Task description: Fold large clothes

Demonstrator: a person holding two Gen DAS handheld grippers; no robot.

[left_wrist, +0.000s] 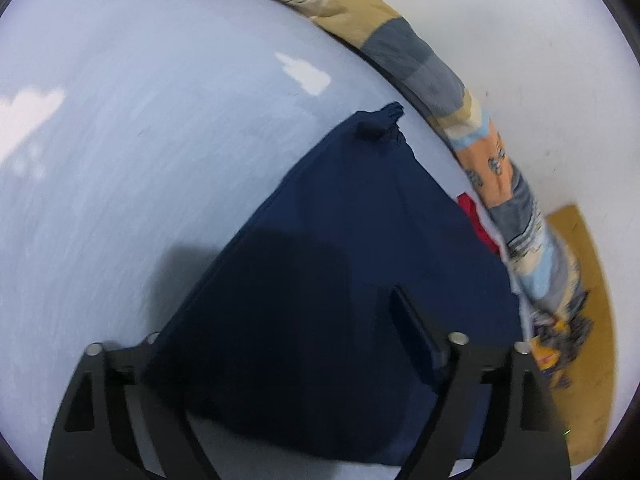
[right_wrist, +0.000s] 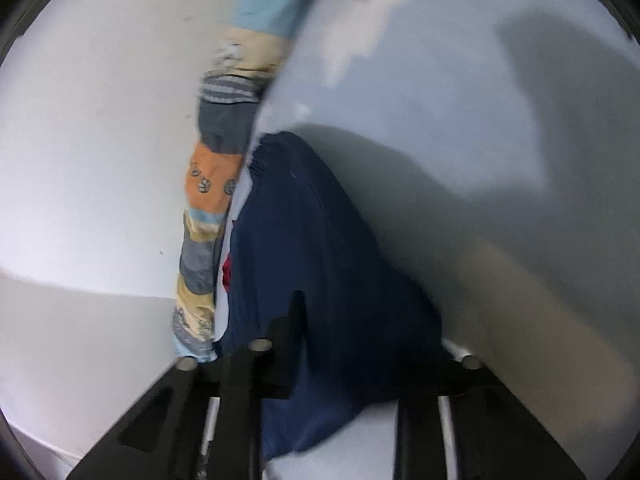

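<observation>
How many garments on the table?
2 visible: the navy garment lying in front of both grippers, and a red garment peeking from under its edge by the patchwork cloth. More may be hidden.

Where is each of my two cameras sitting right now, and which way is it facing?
Left wrist: sits on the left hand-held gripper, looking forward and down at the navy garment on the pale table; its black fingers stand wide apart over the cloth.
Right wrist: sits on the right hand-held gripper, looking down along the navy garment at the table's edge; only its fingers show.
Shared: the navy garment, the red patch and the patchwork cloth on the table's edge.
</observation>
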